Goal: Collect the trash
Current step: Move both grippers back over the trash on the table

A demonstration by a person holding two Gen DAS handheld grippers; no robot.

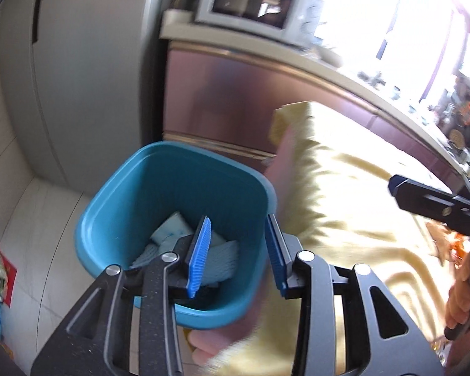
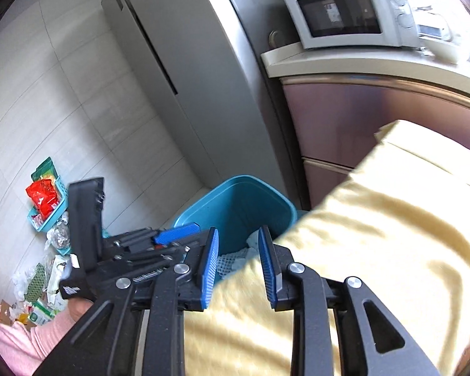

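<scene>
**Both grippers empty above the teal bin**

The left gripper (image 1: pixel 238 250) hangs over the bin (image 1: pixel 116 206), its ribbed blue pads (image 1: pixel 200 253) parted a moderate way with nothing between them. The right gripper (image 2: pixel 238 266) is likewise part open and holds nothing; its pads frame the bin's far corner, over the edge of the cloth.

The bin is smooth teal plastic, squarish with rounded corners and a rolled rim. It stands on pale floor tiles (image 1: pixel 25 219), tight against the yellow cloth (image 1: pixel 360 219) at its 3 o'clock. In its bottom lie the trash pieces (image 1: pixel 172 232): white and pale-blue crumpled packets and a white foam net sleeve (image 1: pixel 222 257) with a diamond mesh.

The cloth is soft, wrinkled and drapes over a box-like shape. Behind the bin, at 12 o'clock, stands a glossy mauve cabinet (image 2: pixel 344 125) under a cream counter, with a white microwave (image 2: pixel 351 15) on top. A tall grey fridge (image 2: pixel 178 62) sits at 11 o'clock.

In the right wrist view, more litter (image 2: pixel 37 282) lies scattered on the tiles at 9 o'clock, beside a small teal slatted basket (image 2: pixel 47 216) holding a shiny red packet (image 2: pixel 42 197).
</scene>
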